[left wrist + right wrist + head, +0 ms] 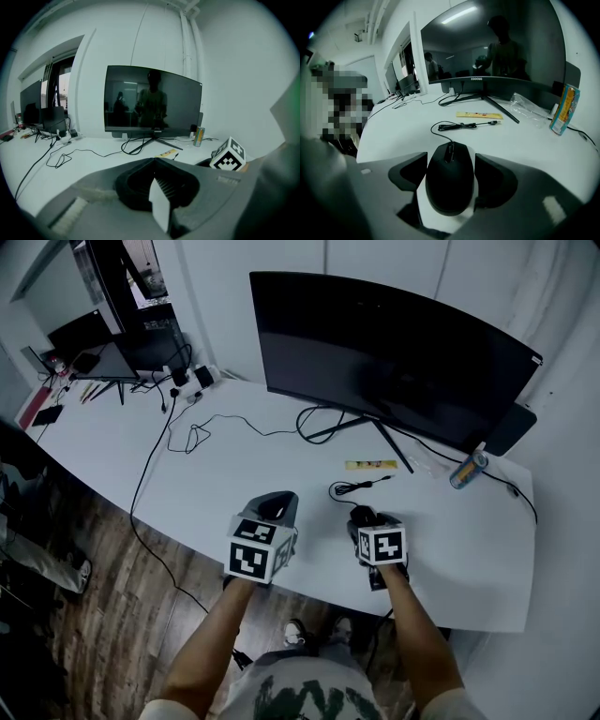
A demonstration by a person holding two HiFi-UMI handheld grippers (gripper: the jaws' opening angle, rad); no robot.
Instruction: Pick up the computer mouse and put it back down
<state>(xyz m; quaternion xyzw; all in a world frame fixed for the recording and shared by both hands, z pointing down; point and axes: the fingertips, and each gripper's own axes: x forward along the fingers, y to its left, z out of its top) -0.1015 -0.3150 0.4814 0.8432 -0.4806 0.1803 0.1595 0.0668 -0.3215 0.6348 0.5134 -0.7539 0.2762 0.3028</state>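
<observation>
The black computer mouse (450,178) lies between the jaws of my right gripper (451,157), whose pads press on its two sides just over the white desk (525,145). In the head view the mouse (361,515) pokes out ahead of that gripper (366,521) near the desk's front edge. Its loose cable (459,125) is coiled just beyond, the plug lying free. My left gripper (275,505) hovers to the left of it, its jaws (153,161) meeting in a point with nothing between them.
A wide curved monitor (394,352) on a splayed stand fills the back of the desk. A yellow strip (371,465) and a drink can (468,470) lie in front of it. Thin black cables (197,432) trail off to the left.
</observation>
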